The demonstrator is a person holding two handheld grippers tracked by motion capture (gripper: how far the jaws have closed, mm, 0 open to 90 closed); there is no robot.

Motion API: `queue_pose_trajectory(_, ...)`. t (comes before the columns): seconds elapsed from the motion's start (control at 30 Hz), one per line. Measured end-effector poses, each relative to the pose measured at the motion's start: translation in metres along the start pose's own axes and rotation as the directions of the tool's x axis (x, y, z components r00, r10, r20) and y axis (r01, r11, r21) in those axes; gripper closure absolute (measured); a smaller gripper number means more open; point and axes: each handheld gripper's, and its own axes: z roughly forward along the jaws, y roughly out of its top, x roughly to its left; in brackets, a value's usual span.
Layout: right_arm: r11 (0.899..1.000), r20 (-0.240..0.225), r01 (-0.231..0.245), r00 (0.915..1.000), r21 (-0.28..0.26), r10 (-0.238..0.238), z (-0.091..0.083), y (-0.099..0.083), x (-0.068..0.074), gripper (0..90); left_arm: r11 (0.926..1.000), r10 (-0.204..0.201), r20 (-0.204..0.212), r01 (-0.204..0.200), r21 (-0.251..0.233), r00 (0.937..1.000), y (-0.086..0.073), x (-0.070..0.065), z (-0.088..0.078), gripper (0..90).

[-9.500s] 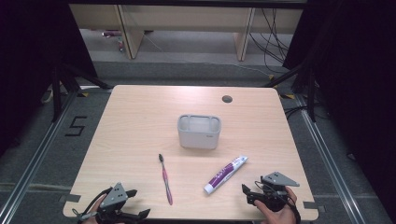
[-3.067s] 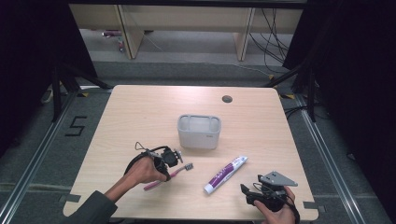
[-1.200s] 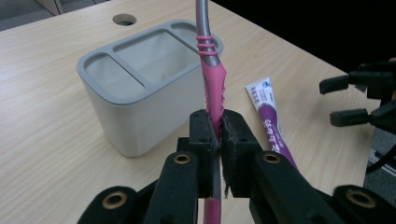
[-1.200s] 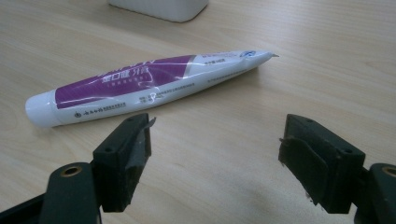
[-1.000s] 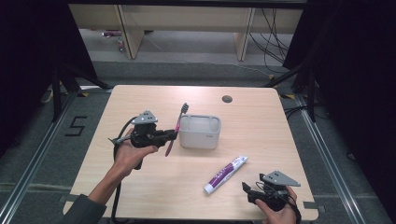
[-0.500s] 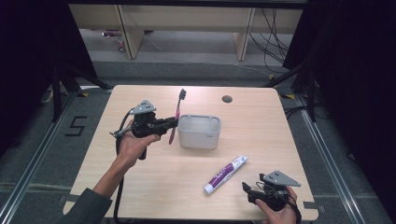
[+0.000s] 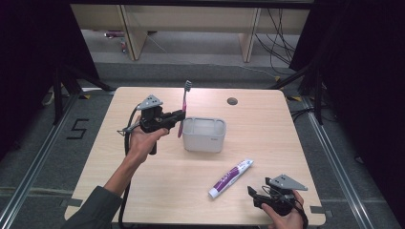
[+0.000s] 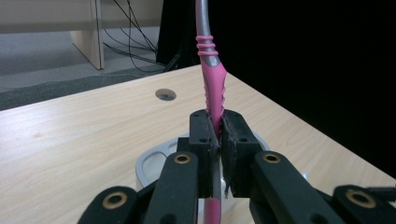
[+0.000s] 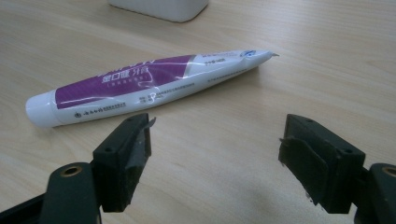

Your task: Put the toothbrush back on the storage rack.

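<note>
- The left gripper (image 7: 177, 116) has its jaws clamped on the pink handle of a toothbrush (image 7: 184, 106), held upright with bristles on top.
- It is held above the bench just beside the left wall of the white holder (image 7: 204, 135), near the bench's middle.
- The right gripper (image 7: 255, 196), jaws spread apart around nothing, sits near the bench's front right corner.
- Just beyond its jaws lies a purple-and-white toothpaste tube (image 9: 140, 85).

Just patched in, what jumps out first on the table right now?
The pink toothbrush stands nearly upright, bristles up, clamped in the left gripper just left of the white holder at mid-table. Nearer the person, a purple-and-white toothpaste tube lies flat on the table, and the right gripper sits open just short of it.
</note>
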Motion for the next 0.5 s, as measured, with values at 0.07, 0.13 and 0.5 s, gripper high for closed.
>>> queue_pose_trajectory(0.07,1.0,0.0,0.001,1.0,-0.003,-0.001,0.0,0.0,0.0,24.9,1.0,0.001,-0.003,-0.001,-0.006,1.0,0.002,0.001,0.002,83.1)
queue_pose_trajectory(0.13,1.0,-0.005,0.002,1.0,-0.003,-0.002,0.001,0.0,-0.001,24.8,0.9997,-0.006,-0.009,0.005,-0.026,0.9999,0.004,0.003,0.003,83.2)
queue_pose_trajectory(0.5,1.0,-0.01,-0.018,0.9998,-0.005,0.018,0.0,0.0,-0.002,24.8,0.9982,-0.031,-0.047,0.028,-0.053,0.9984,0.008,0.013,0.014,83.1)
